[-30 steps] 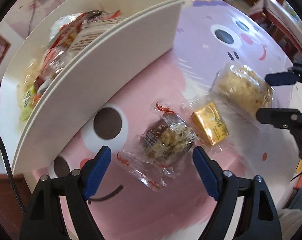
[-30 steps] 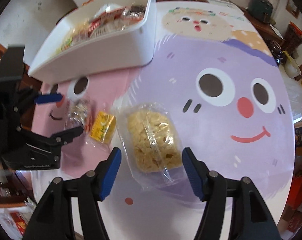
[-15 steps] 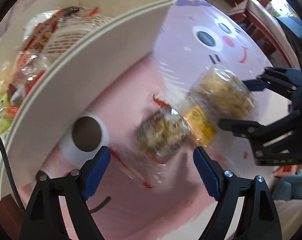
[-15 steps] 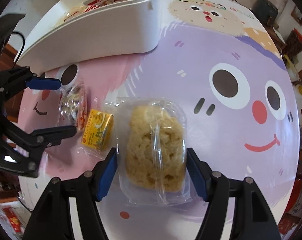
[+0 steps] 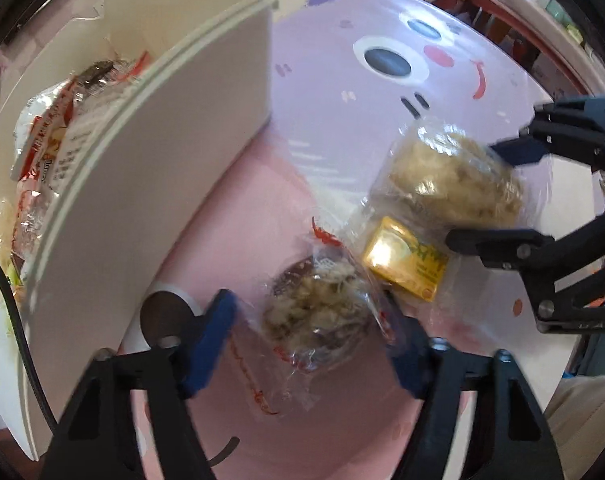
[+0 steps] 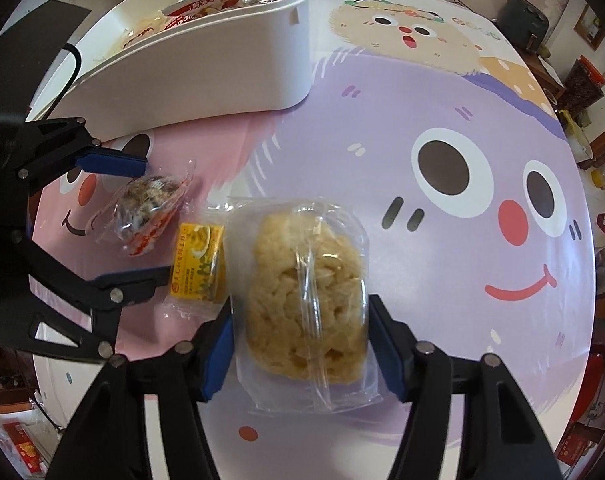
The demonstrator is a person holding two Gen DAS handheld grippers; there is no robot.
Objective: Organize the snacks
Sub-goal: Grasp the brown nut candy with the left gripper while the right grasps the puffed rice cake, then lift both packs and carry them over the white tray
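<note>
Three wrapped snacks lie in a row on my cartoon-printed tablecloth (image 6: 442,92), below the white plastic bin (image 6: 206,64) already holding packets. My right gripper (image 6: 300,344) has just been closing, and its blue pads now sit against both sides of the clear-wrapped pale yellow puffed rice cake (image 6: 306,300), gripping it. My left gripper (image 5: 310,344) has also been narrowing around the clear-wrapped brown-and-white crumbly snack (image 5: 318,312); the snack sits between the pads, but blur keeps me from telling whether they press it. Between both snacks lies the small gold foil packet (image 6: 198,266), untouched.
</note>
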